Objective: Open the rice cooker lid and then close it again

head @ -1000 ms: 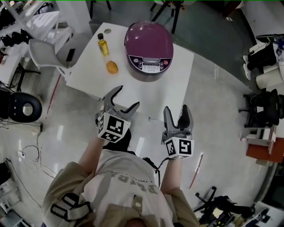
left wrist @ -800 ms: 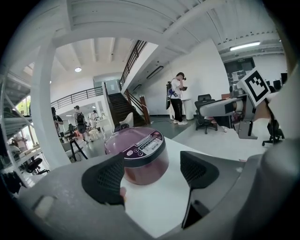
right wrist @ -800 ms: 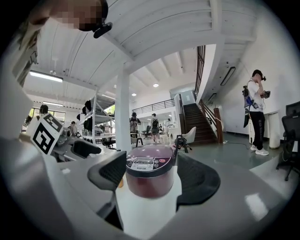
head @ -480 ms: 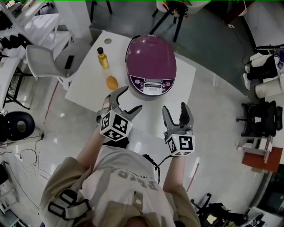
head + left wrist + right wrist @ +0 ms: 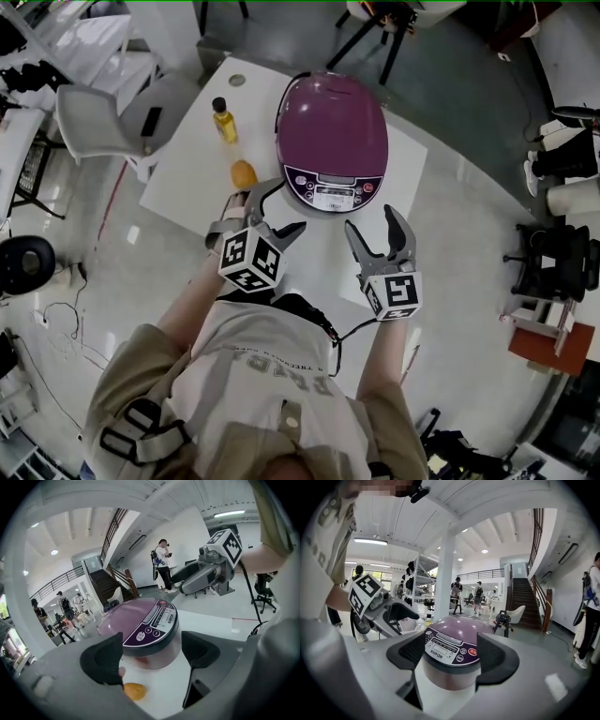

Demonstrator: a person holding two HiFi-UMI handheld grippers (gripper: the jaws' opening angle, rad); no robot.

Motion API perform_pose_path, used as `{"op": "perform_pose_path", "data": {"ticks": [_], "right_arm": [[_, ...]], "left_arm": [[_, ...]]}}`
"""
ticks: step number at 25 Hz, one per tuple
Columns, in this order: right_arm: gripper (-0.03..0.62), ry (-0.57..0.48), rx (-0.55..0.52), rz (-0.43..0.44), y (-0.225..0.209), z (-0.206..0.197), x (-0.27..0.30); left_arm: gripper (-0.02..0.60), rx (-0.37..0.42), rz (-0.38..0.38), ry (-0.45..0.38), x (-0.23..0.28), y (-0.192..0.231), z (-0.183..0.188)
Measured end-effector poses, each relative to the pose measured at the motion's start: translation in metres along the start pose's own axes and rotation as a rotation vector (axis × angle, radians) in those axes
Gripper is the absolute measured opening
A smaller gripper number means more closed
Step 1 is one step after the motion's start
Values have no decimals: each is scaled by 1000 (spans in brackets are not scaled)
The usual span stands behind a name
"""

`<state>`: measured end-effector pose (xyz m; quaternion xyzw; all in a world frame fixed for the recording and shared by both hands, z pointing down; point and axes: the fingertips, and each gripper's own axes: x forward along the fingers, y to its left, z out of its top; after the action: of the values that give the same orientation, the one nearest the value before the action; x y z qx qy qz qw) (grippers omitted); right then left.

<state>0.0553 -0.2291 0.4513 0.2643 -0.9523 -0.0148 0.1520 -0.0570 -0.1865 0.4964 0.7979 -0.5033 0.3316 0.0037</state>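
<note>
A white table (image 5: 187,178) stands on a shiny grey floor in a big room, with a grey chair (image 5: 94,117) at its left side. The purple rice cooker (image 5: 333,141) sits on the right part of the table. Its lid (image 5: 330,112) is shut and its button panel (image 5: 333,192) faces the person. A small bottle (image 5: 224,120) of yellow oil stands to the left of the cooker. An orange (image 5: 244,173) lies nearer, also on the left.

Both grippers hover over the near part of the table, close to the cooker but not touching it. The left gripper (image 5: 278,208) is wide open and holds nothing. The right gripper (image 5: 373,225) has just been opening its jaws a little more. It holds nothing too, and the cooker shows beyond the gap.

A few things could go wrong. The orange is just beside the left gripper, so a sideways swing could bump it and make it roll off the table. A push on the front of the cooker, instead of on its lid catch, could slide the whole cooker toward the far edge. The lid may pop up fast, so a gripper held right above it could get hit.
</note>
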Motion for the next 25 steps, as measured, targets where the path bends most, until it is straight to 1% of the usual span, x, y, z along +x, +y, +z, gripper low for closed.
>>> {"op": "perform_pose_path", "data": {"ticks": [4, 8, 11, 14, 16, 19, 23, 25], "right_arm": [[344, 40, -80, 88, 10, -4, 14], [353, 104, -196, 170, 16, -5, 25], [357, 166, -299, 255, 19, -12, 30], [359, 248, -357, 359, 24, -27, 31], [359, 295, -397, 393, 24, -35, 31], [359, 326, -486, 421, 22, -40, 35], [362, 391, -604, 491, 24, -50, 43], [364, 430, -666, 533, 27, -58, 47]], "left_arm": [[405, 80, -20, 23, 7, 0, -1], [407, 155, -31, 59, 14, -2, 2], [407, 226, -67, 110, 20, -11, 3], [411, 296, -108, 178, 25, -23, -1], [414, 306, -101, 205, 29, -27, 2], [417, 322, -73, 241, 37, -29, 8], [431, 406, -51, 327, 48, -28, 8], [431, 429, -62, 366, 52, -28, 6]]}}
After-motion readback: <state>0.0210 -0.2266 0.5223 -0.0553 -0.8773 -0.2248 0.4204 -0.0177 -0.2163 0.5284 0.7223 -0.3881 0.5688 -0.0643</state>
